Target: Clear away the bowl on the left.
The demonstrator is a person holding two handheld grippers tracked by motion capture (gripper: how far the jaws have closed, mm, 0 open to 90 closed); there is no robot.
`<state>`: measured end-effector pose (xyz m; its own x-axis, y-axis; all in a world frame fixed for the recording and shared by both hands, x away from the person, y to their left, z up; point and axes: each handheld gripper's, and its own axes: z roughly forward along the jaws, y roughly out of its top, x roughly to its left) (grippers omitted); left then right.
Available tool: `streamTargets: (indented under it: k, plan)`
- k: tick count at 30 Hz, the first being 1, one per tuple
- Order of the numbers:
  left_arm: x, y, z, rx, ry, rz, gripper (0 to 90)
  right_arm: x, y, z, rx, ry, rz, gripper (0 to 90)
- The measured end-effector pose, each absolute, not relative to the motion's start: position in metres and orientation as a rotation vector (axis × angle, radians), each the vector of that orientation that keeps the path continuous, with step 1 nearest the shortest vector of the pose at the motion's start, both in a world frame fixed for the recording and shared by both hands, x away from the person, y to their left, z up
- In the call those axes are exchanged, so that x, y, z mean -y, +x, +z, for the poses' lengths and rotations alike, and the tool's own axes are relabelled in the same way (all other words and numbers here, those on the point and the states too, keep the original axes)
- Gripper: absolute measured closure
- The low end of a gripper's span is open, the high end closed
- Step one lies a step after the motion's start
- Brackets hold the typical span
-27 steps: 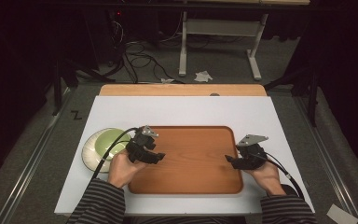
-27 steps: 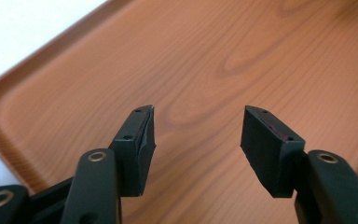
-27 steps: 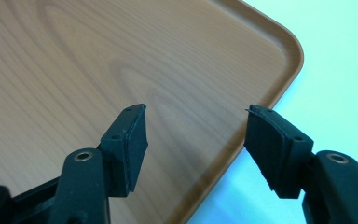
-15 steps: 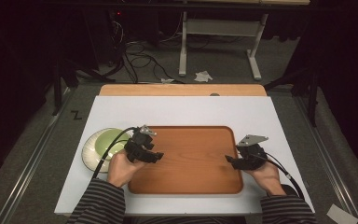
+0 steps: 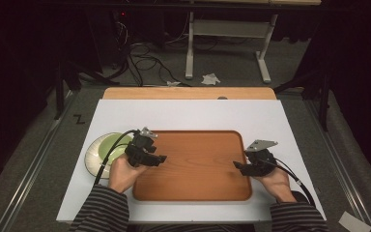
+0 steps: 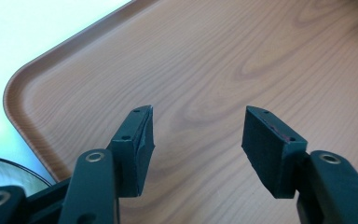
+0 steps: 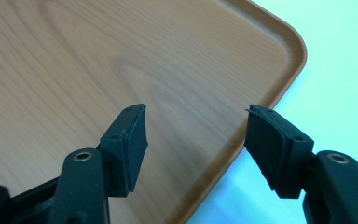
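White tabletop (image 5: 183,116) bears an unlabelled wooden tray (image 5: 198,159); left gripper (image 5: 160,158) and right gripper (image 5: 236,166) hover, jaws parted, empty.

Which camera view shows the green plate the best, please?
The high view: the green plate lies on the white table, left of the wooden tray, partly covered by the left gripper and its cable. The left gripper view catches just a rim sliver at bottom left.
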<state>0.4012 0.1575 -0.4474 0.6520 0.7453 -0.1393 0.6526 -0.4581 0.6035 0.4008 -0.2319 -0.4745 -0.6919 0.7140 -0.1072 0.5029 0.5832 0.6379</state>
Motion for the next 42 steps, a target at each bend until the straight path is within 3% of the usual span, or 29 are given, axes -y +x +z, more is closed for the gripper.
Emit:
streamTargets:
  k: [42]
  plan:
    - [-0.19,0.404,-0.435,-1.19,2.122,0.229,42.6,0.232,0.401,-0.475,-2.468,0.976,0.825,40.1]
